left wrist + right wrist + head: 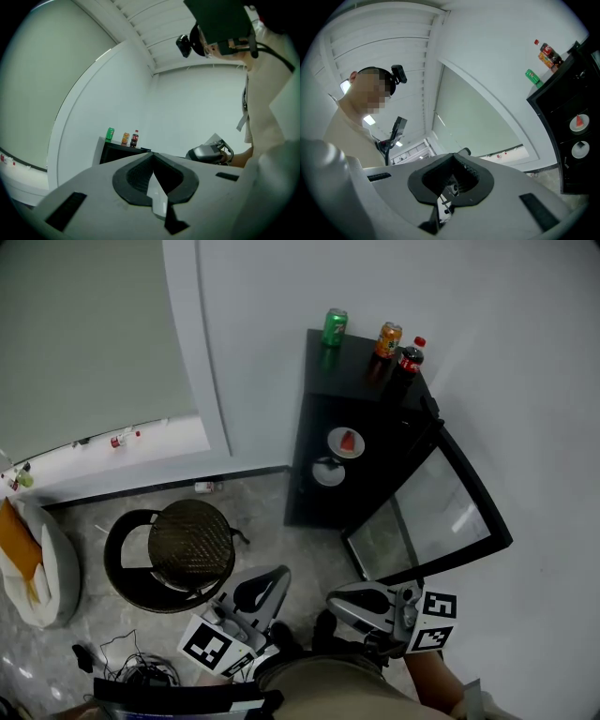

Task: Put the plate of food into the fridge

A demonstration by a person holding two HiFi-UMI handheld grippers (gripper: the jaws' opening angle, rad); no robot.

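The white plate of red food (346,442) rests on an upper shelf inside the black fridge (314,493). The fridge's glass door (441,512) hangs wide open to the right. A second white dish (328,472) sits on the shelf below. The right gripper view shows the same plate of food (579,123) and dish (580,149) far off to the right. Low in the head view, my left gripper (281,572) and right gripper (331,602) are held near my body, well short of the fridge. The jaws of the left gripper (153,155) and right gripper (452,157) are both shut and empty.
A green can (334,326), an orange can (388,339) and a cola bottle (410,356) stand on top of the fridge. A round dark stool (190,542) sits on the floor to the left, beside a white bag (42,568). Cables (131,667) lie near my feet.
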